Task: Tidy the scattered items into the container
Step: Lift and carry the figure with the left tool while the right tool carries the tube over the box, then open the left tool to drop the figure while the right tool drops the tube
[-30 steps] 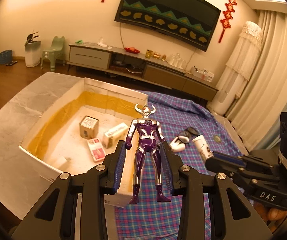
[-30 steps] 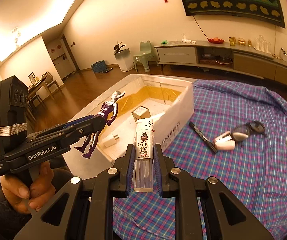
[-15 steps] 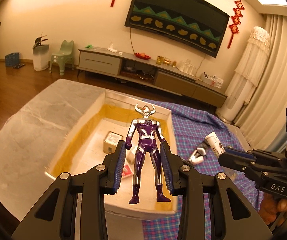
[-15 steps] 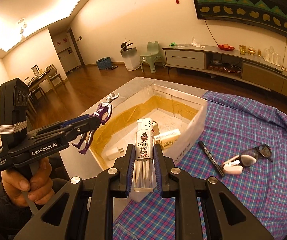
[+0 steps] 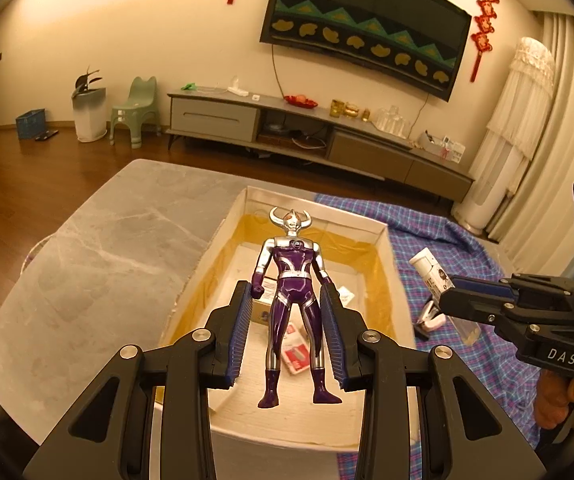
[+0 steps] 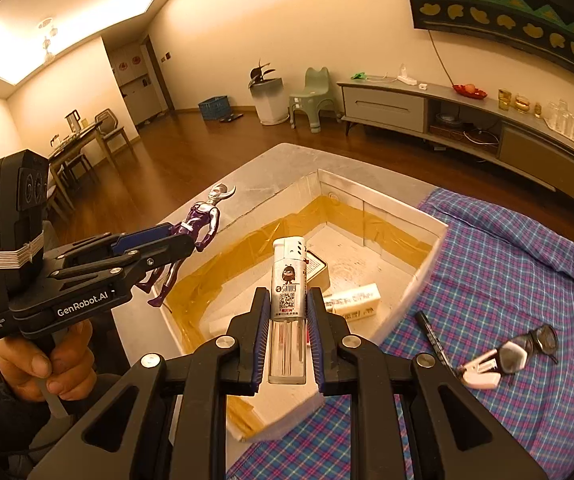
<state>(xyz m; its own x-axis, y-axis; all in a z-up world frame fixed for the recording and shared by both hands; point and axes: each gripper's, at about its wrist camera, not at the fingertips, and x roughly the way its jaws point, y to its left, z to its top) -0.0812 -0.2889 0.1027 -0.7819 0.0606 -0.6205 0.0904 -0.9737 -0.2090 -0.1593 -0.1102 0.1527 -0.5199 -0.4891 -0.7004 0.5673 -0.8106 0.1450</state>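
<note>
Your left gripper (image 5: 287, 336) clamps the rigid purple-and-silver plastic hero figure (image 5: 290, 292) at its legs, over the white foam box (image 5: 383, 248); your right gripper (image 6: 287, 336) pinches the slick, light clear-bodied lighter (image 6: 289, 304) mid-body there too.

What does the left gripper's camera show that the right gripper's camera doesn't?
Only the left camera shows the white curtains and the left gripper head-on, clamping the purple figure. Only the right camera shows the black pen, the sunglasses and the dining table. Both show the white box, the lighter in the right gripper, and the checked cloth.
</note>
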